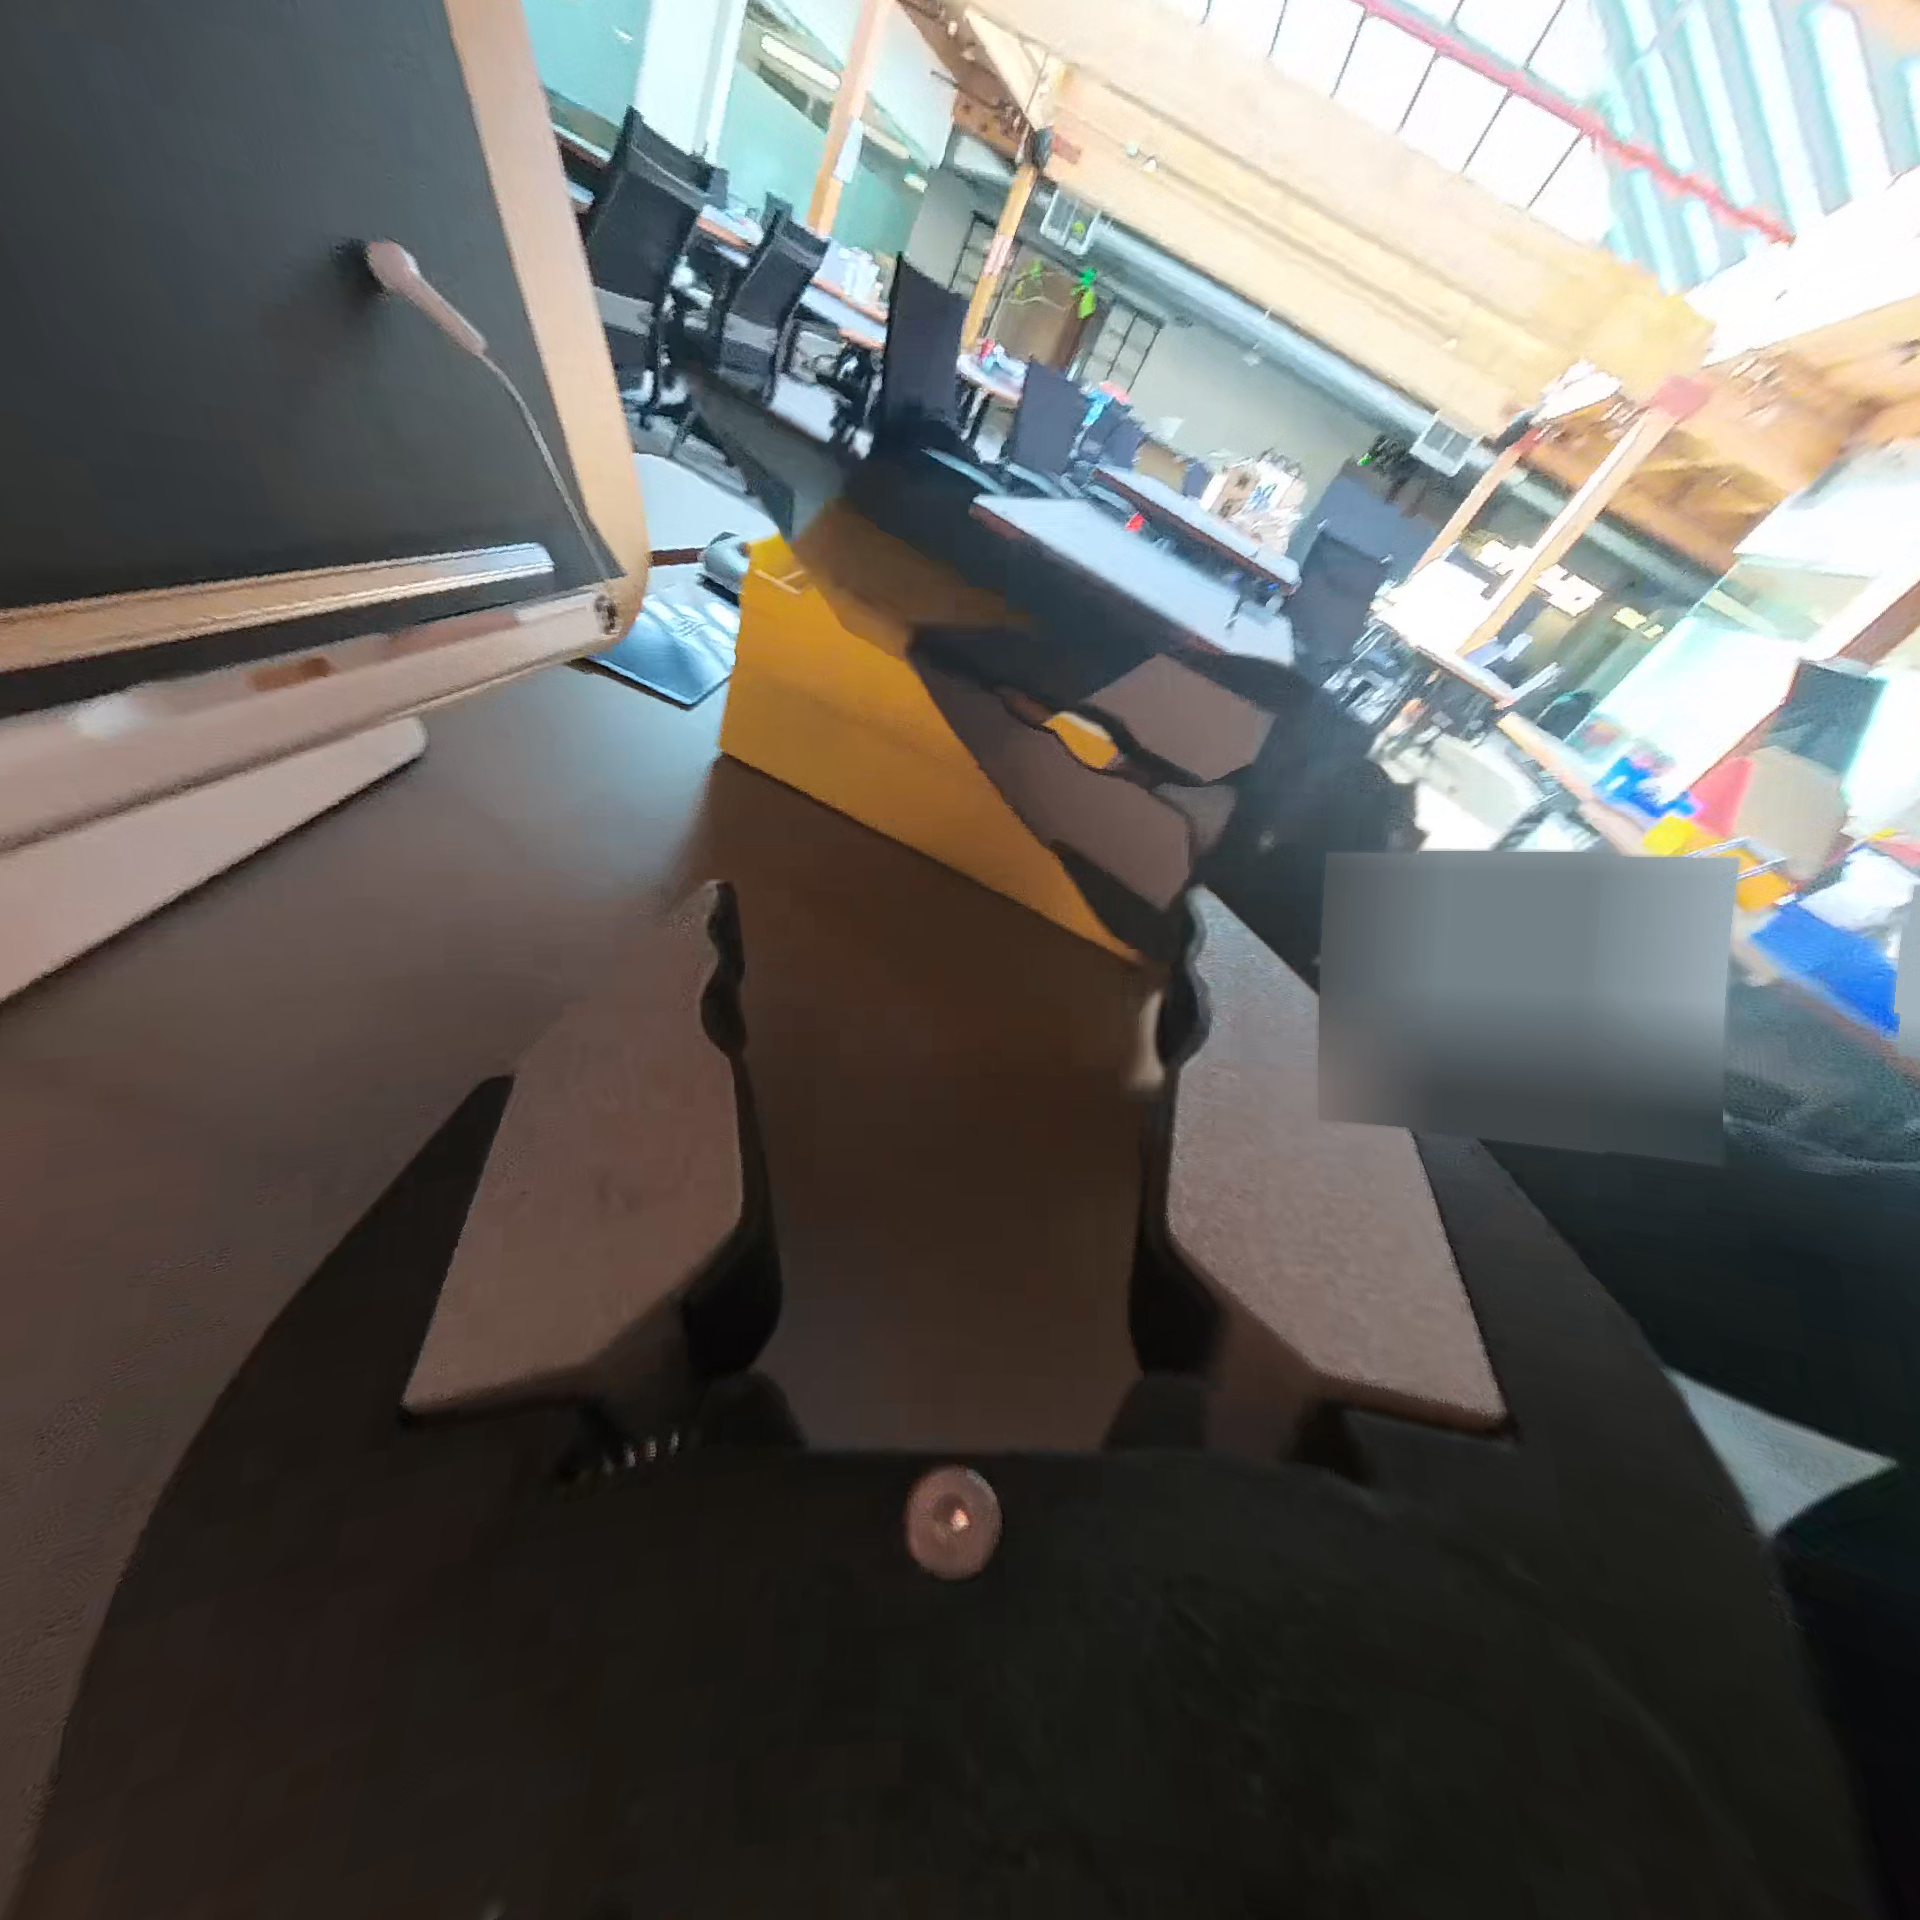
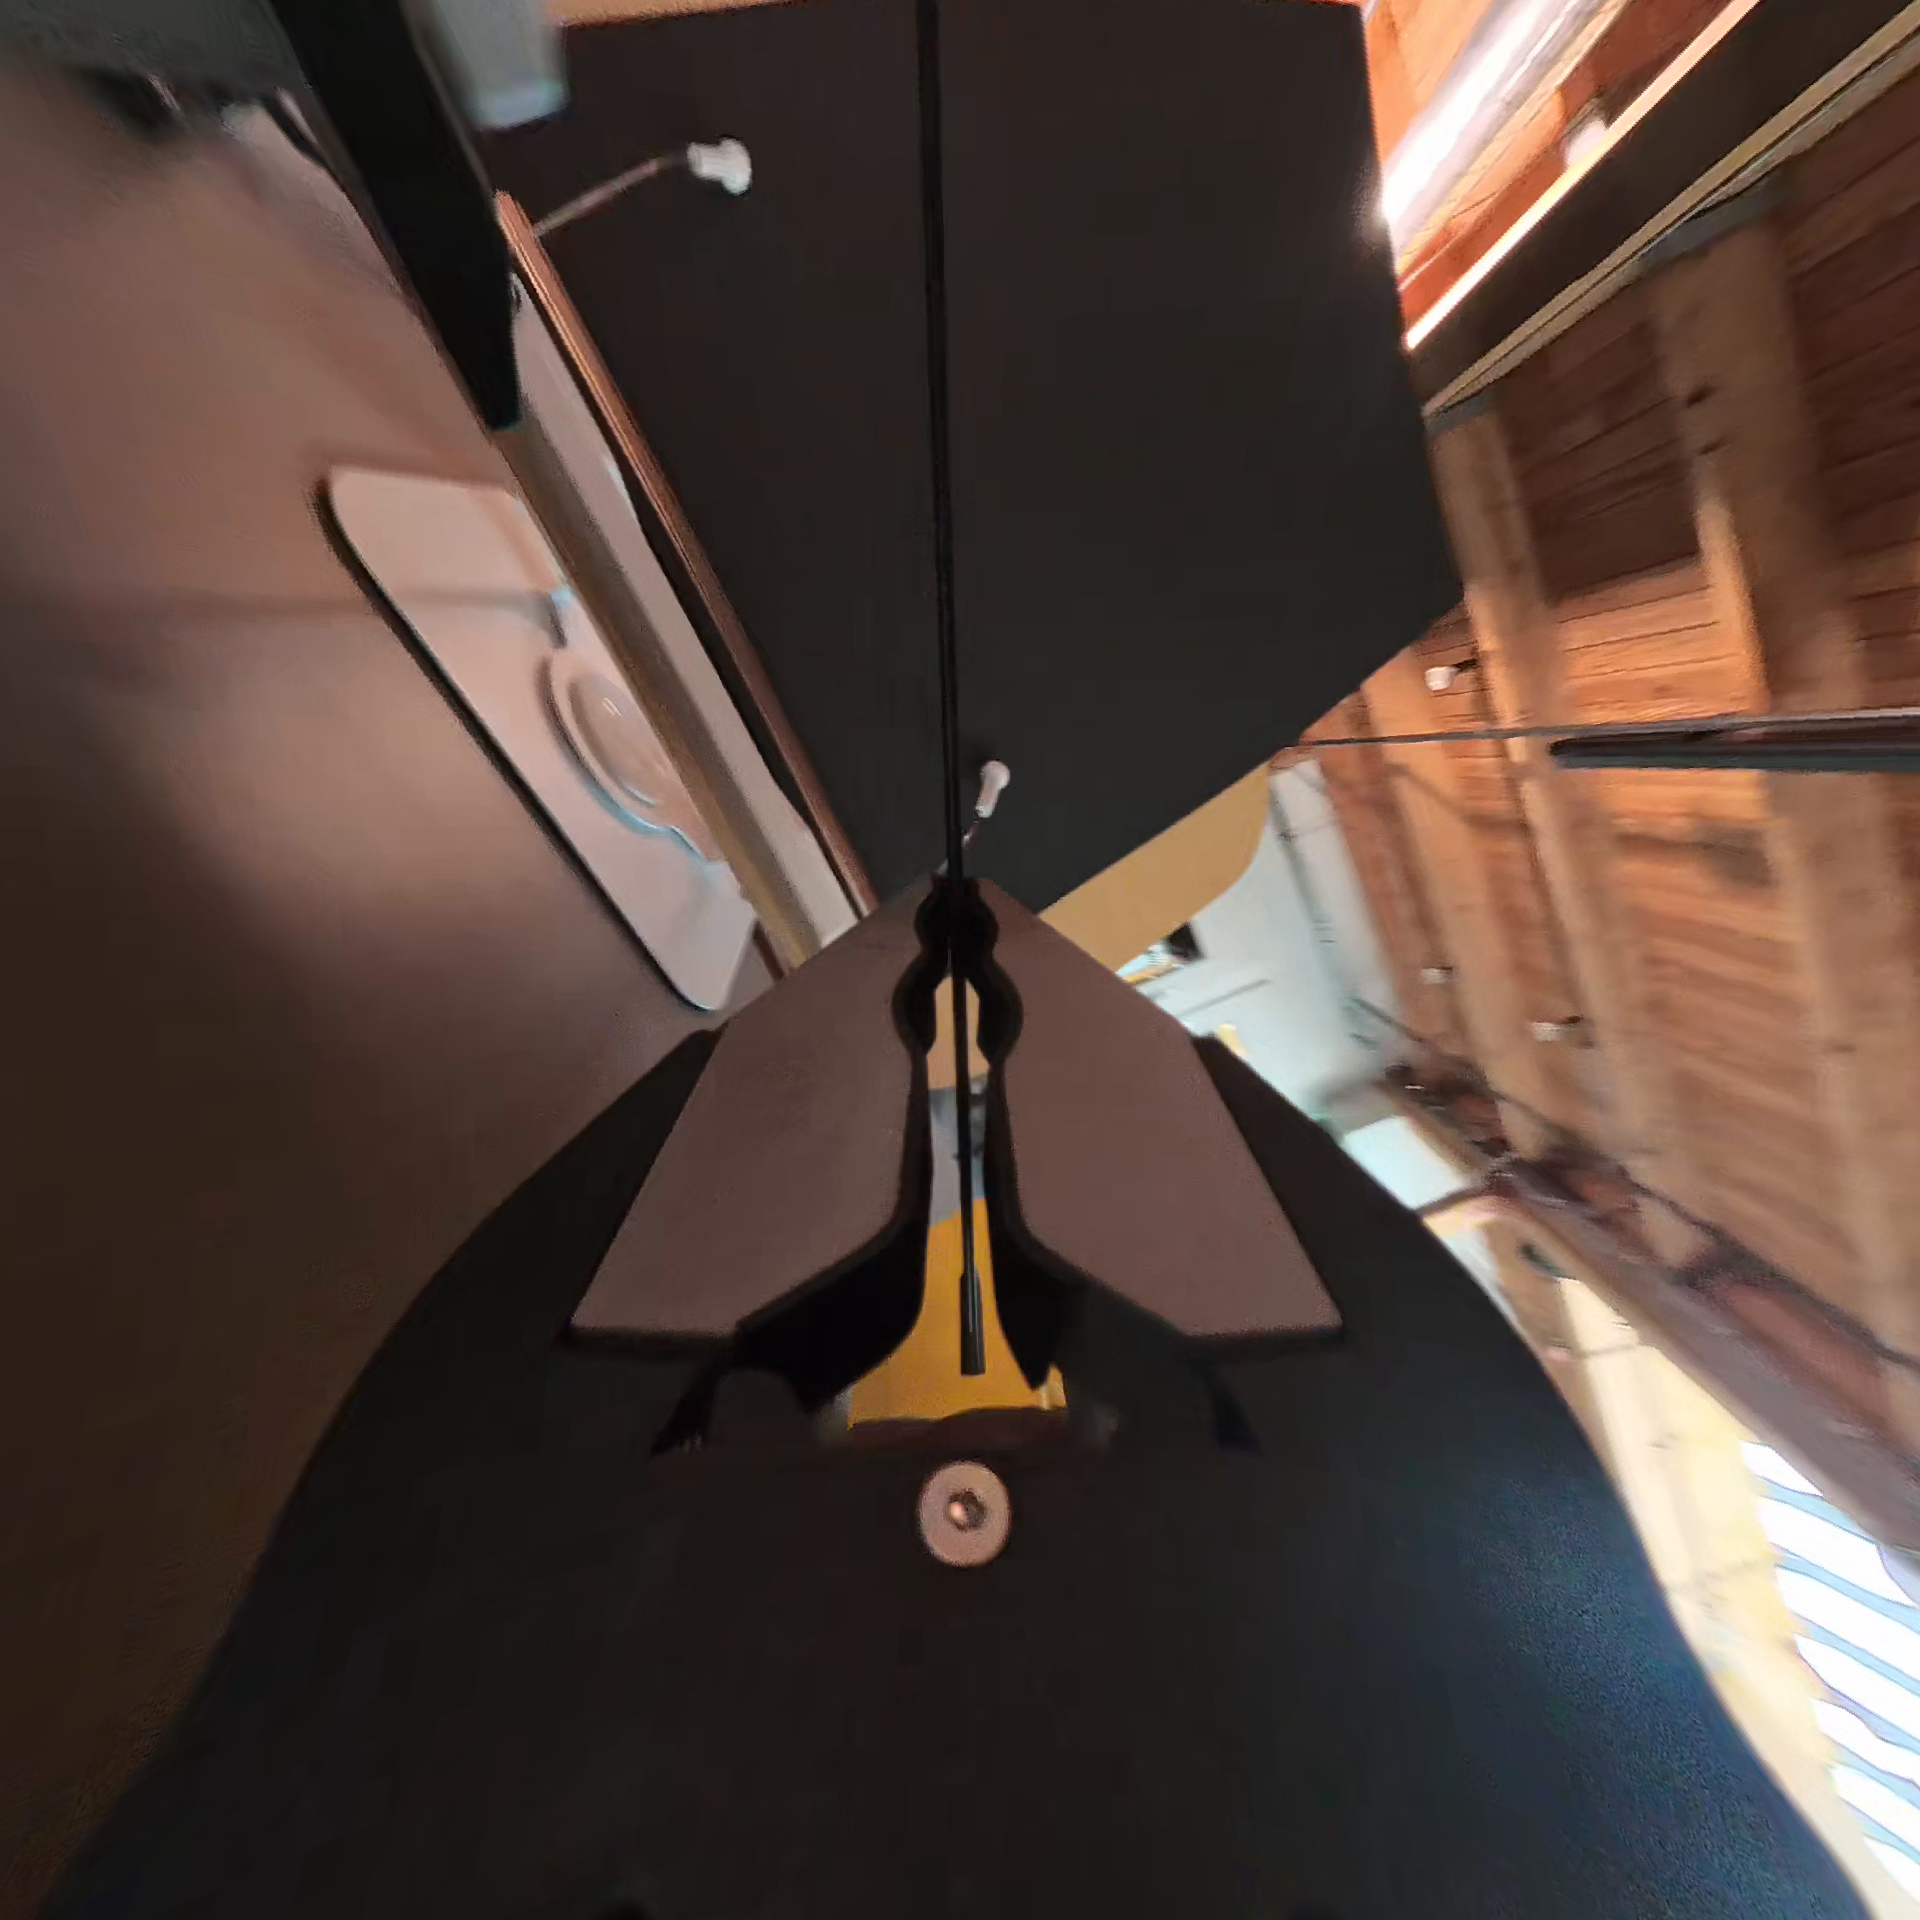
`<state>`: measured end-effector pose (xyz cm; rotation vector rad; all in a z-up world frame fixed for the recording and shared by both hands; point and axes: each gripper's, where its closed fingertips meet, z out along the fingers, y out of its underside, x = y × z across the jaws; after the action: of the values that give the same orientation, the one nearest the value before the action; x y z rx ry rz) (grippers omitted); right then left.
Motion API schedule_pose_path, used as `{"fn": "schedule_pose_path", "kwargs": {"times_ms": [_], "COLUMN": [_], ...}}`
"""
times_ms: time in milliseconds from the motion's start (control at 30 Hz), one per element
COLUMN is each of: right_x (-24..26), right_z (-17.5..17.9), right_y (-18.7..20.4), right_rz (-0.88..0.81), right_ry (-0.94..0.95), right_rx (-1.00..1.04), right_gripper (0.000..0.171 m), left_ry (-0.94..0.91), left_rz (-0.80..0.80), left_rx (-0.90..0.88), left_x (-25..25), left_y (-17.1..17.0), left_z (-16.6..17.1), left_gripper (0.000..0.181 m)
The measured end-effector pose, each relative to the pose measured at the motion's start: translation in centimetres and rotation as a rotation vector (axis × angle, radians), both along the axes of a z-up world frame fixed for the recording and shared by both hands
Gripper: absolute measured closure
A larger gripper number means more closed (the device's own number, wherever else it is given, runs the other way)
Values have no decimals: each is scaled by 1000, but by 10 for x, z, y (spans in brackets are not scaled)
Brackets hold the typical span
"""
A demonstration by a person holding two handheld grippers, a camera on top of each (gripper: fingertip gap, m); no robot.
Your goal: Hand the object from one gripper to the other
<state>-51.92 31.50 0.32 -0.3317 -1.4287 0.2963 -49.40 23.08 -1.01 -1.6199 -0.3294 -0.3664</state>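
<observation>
Left wrist view: left gripper (image 1: 951, 971), fingers spread apart, empty above dark brown tabletop (image 1: 312, 1039).
Right wrist view: right gripper (image 2: 954, 914) pinched on thin black rod (image 2: 940, 520).
Risk: 1 narrow tip grip; rod may pivot or slip.

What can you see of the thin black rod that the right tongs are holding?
The thin black rod is very slim, straight and dark, perhaps metal or plastic. It runs lengthwise through the right tongs, whose tips are shut on it. Its longer part extends forward beyond the tips and out of the top of the right wrist view. Its shorter end lies between the fingers and finishes in a slightly thicker tip. Only the tong tips appear to touch it.
</observation>
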Motion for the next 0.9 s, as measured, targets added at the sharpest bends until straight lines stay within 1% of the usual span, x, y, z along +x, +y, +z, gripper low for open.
{"fn": "schedule_pose_path", "kwargs": {"times_ms": [100, 200, 233, 300, 333, 367, 433, 467, 500, 567, 667, 767, 867, 900], "right_x": [-3, -1, 0, 4, 5, 5, 3, 3, 3, 7, 12, 14, 24, 29], "right_z": [-7, -13, -15, -15, -13, -15, -27, -36, -45, -53, -49, -42, -41, -41], "right_y": [-13, -43, -51, -67, -70, -71, -76, -78, -80, -84, -75, -63, -72, -80], "right_rz": [-44, -31, -29, -2, -2, 10, 86, 129, 183, 296, 399, 466, 581, 628], "right_ry": [5, 24, 36, 74, 90, 85, 7, -52, -127, -250, -350, -410, -483, -507], "right_rx": [110, 231, 258, 295, 294, 280, 188, 116, 36, -149, -399, -568, -644, -656], "right_gripper": [171, 171, 171, 170, 164, 153, 134, 138, 146, 139, 128, 114, 114, 117], "left_ry": [-39, 10, 31, 72, 84, 106, 181, 232, 302, 446, 627, 706, 764, 766], "left_rz": [8, 78, 111, 161, 169, 183, 163, 157, 172, 141, 141, 87, -26, -64], "left_rx": [57, 81, 97, 136, 138, 117, 100, 72, 42, -26, -131, -148, -100, -78], "left_x": [6, 2, -2, -8, -10, -14, -15, -16, -19, -17, -19, -11, 9, 16], "left_y": [7, 8, 5, -3, -6, -9, -12, -13, -14, -16, -19, -23, -25, -26], "left_z": [3, 5, 8, 14, 16, 14, 16, 14, 13, 8, 0, 2, 5, 7], "left_gripper": [103, 111, 119, 150, 157, 172, 181, 181, 181, 181, 181, 181, 181, 181]}}
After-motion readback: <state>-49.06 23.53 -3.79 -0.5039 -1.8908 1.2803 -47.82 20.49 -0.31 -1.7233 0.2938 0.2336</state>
